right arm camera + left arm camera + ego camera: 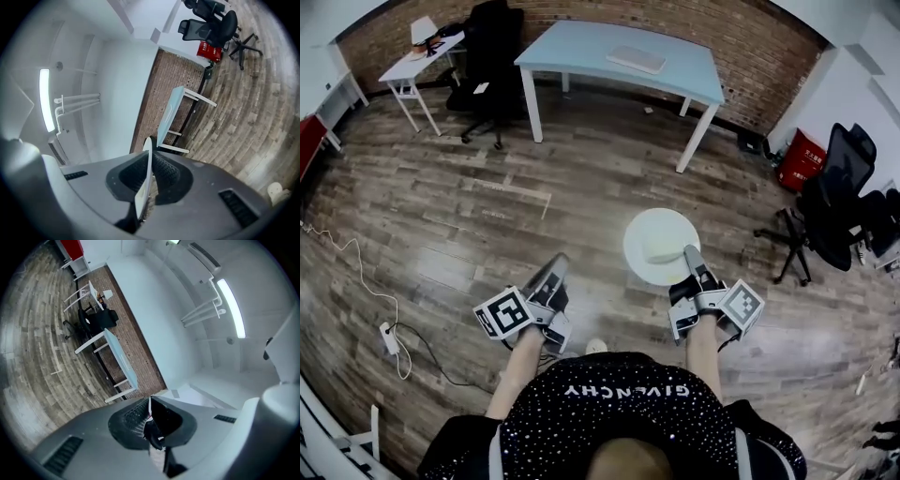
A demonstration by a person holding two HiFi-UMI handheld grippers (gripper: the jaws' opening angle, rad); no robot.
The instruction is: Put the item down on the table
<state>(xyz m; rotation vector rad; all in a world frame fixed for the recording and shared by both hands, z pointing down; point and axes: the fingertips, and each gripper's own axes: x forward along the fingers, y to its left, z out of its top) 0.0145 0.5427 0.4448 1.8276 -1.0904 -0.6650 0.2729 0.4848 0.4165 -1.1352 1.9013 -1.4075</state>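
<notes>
A round white plate (649,267) with a pale lump (661,247) on it hangs over the wooden floor. My right gripper (692,255) is shut on the plate's right rim. Seen edge-on in the right gripper view, the plate (143,190) is a thin white blade pinched between the ribbed pads, at my right gripper (149,174). My left gripper (557,266) is held to the plate's left, apart from it, its jaws together. In its own view the left gripper (150,417) shows only a thin sliver at the seam. The light blue table (619,54) stands far ahead by the brick wall.
A white desk (422,58) and a black office chair (492,56) stand at the far left. More black chairs (839,202) and a red canister (799,159) are on the right. A cable with a power strip (390,339) lies on the floor at the left.
</notes>
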